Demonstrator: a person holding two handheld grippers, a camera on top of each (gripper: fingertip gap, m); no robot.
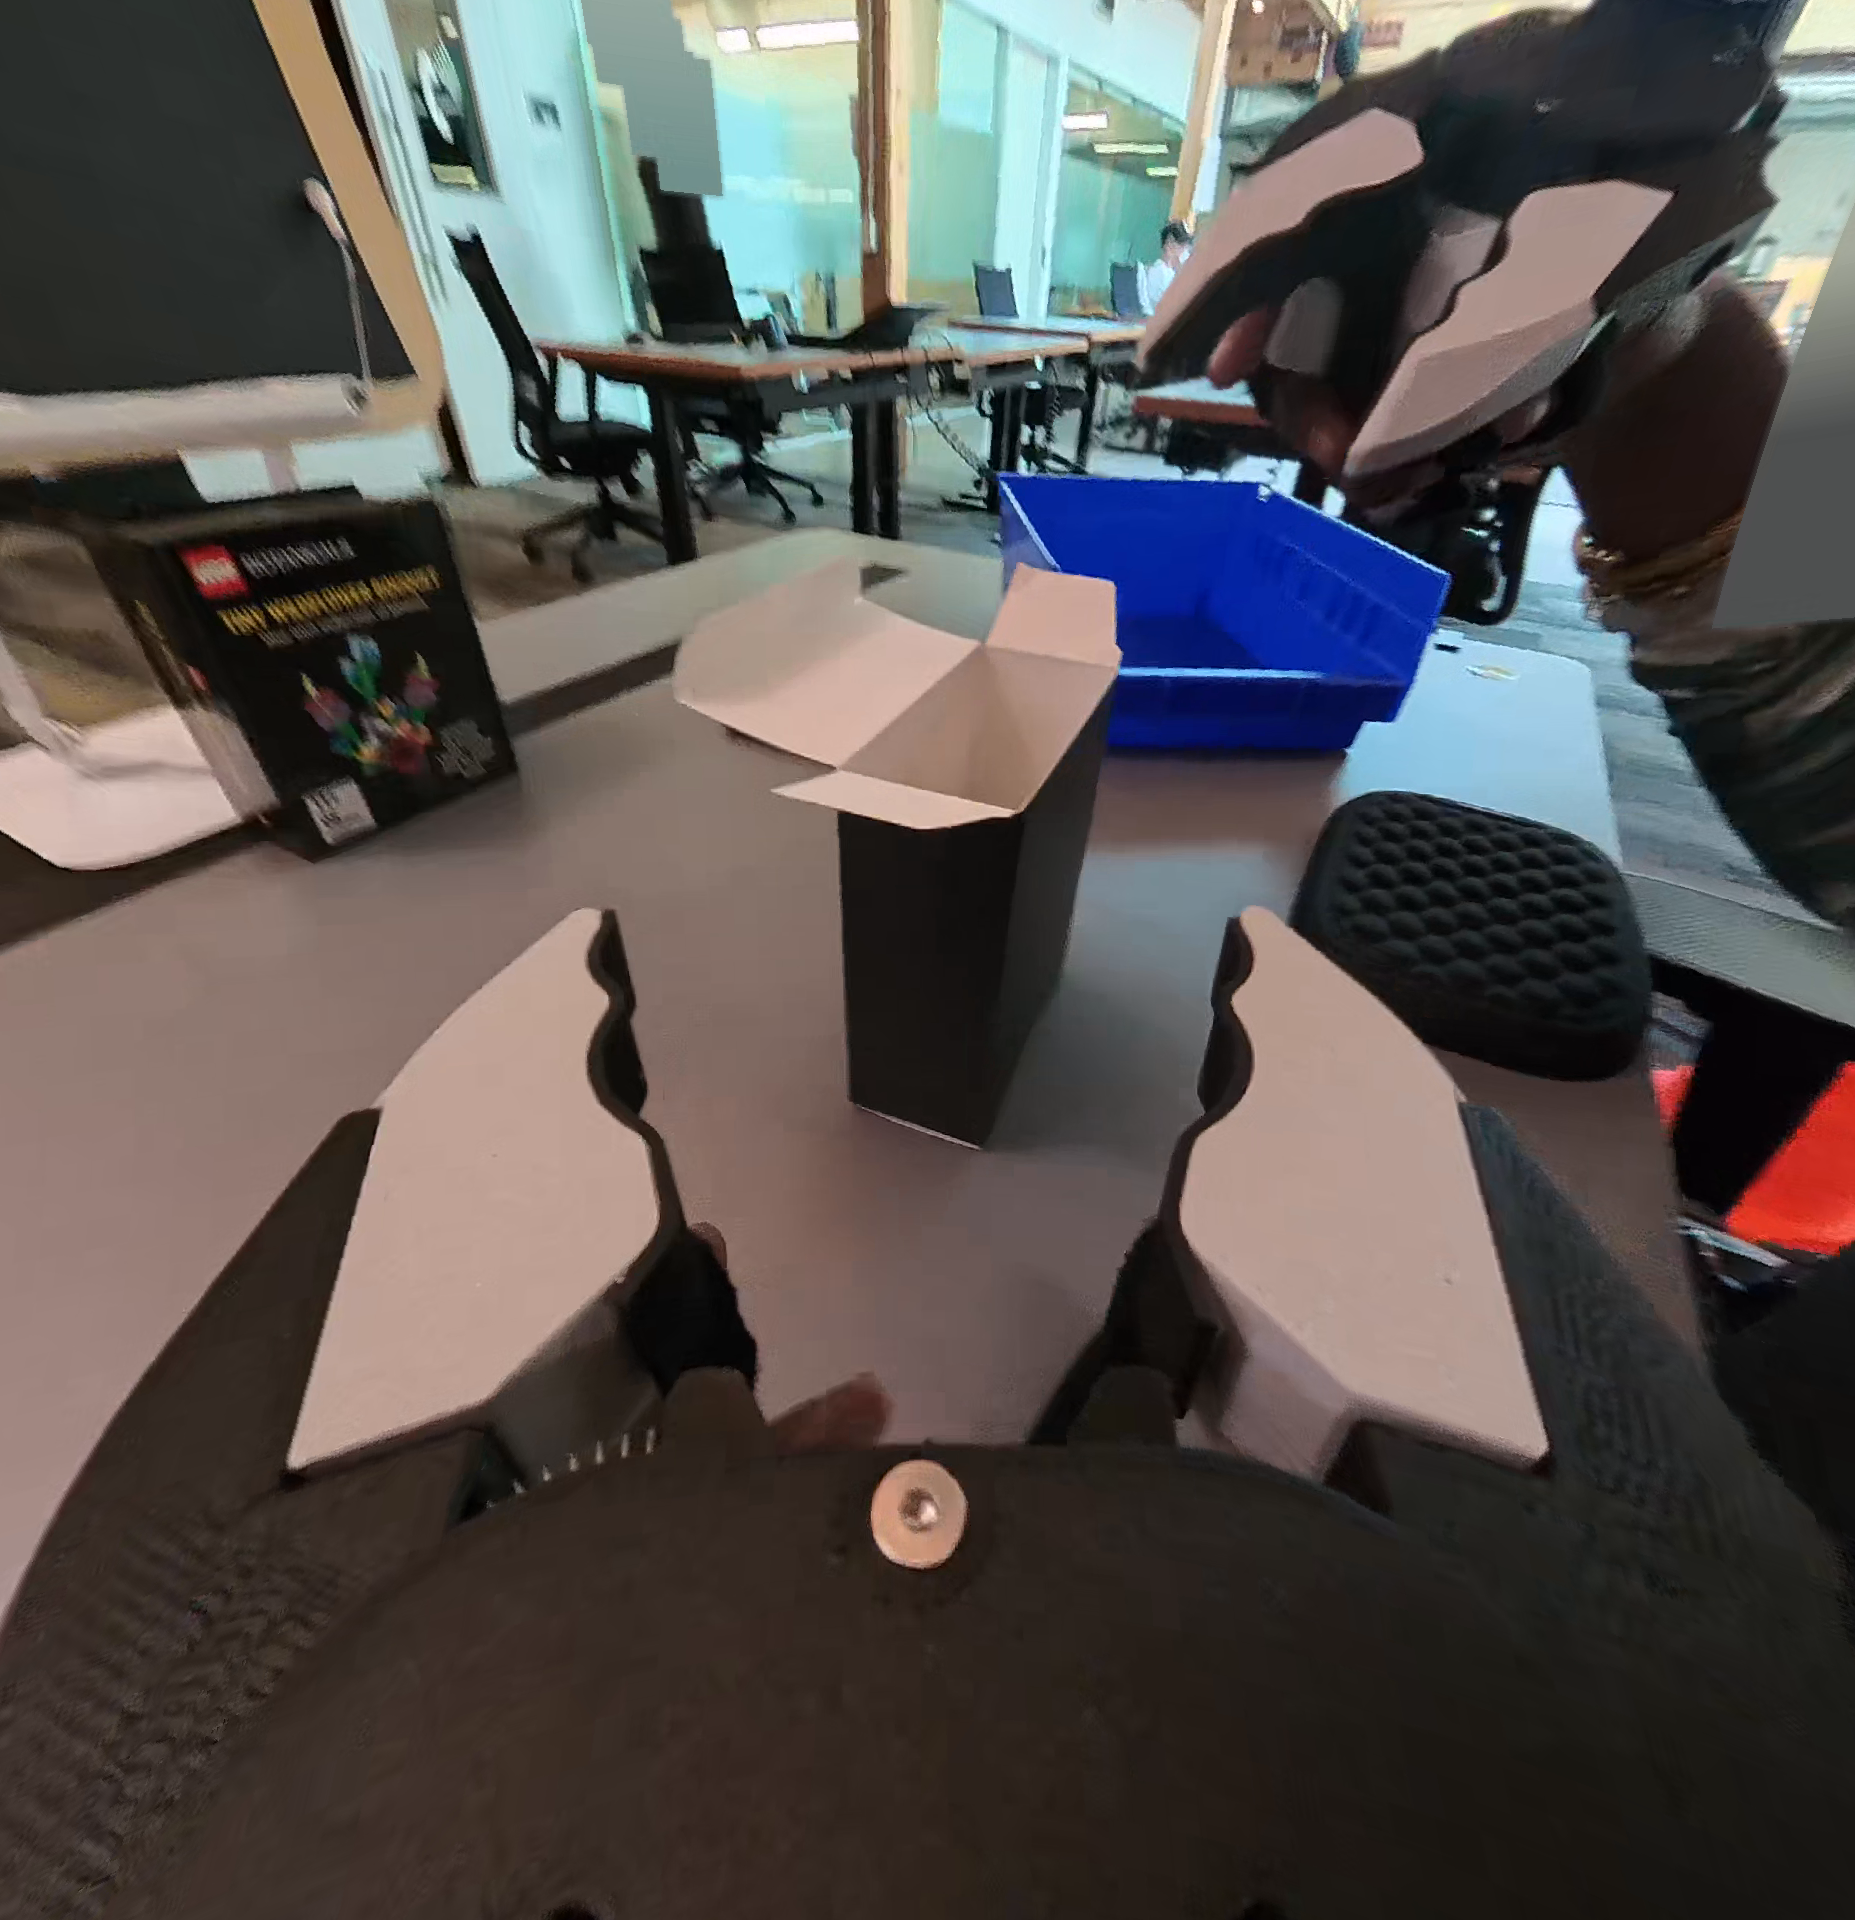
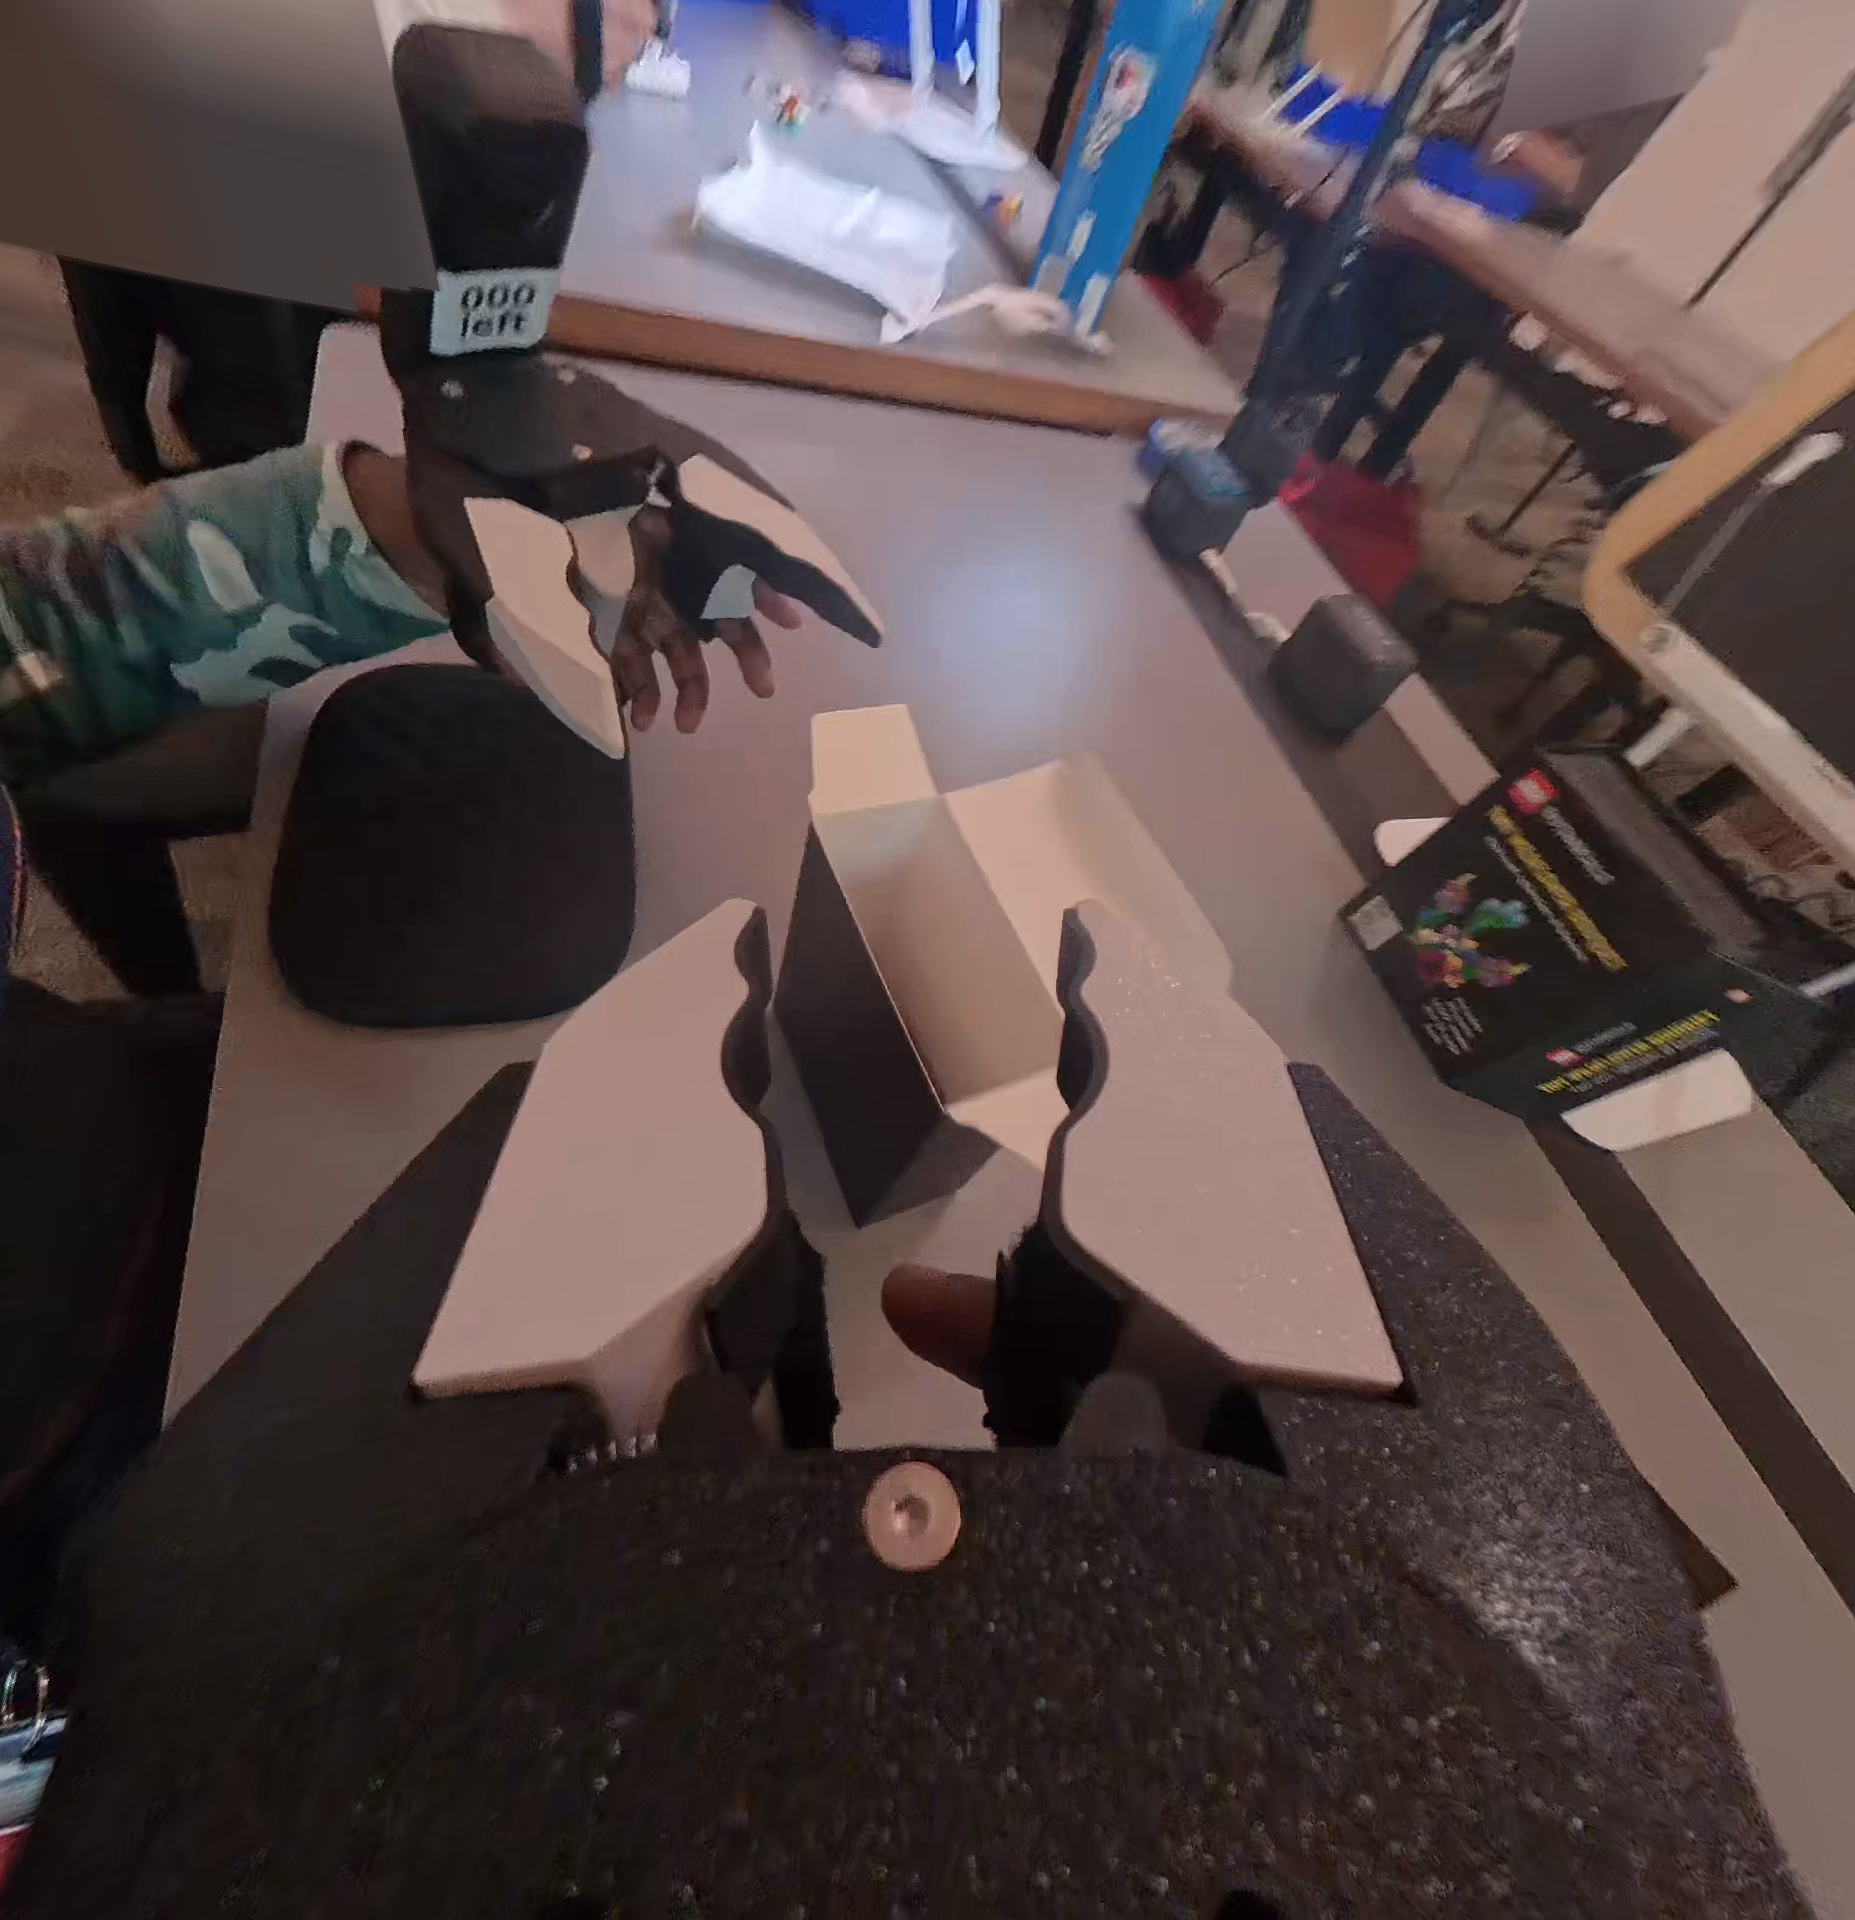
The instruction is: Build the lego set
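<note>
A tall black carton (image 1: 954, 956) with a white inside stands upright on the grey table (image 1: 279, 1039), its top flaps folded open. My left gripper (image 1: 923, 920) is open and empty, low over the table just in front of the carton. My right gripper (image 1: 1255, 405) hangs in the air above and behind the carton, open and empty. In the right wrist view the right gripper (image 2: 912, 914) looks down into the carton (image 2: 850, 1049), which looks empty. The left gripper (image 2: 741, 686) shows beyond it, jaws apart. The black lego set box (image 1: 351, 675) stands to the left.
An empty blue bin (image 1: 1235, 623) sits behind the carton. A black textured pad (image 1: 1474, 925) lies at the table's right edge. The lego set box (image 2: 1525, 956) is at the table's other edge. A white bag (image 2: 829, 229) and tall blue box (image 2: 1110, 156) are on a farther table. To reach the tall black carton (image 1: 954, 956) in a straight line is about 7 centimeters for my left fingers, about 15 centimeters for my right.
</note>
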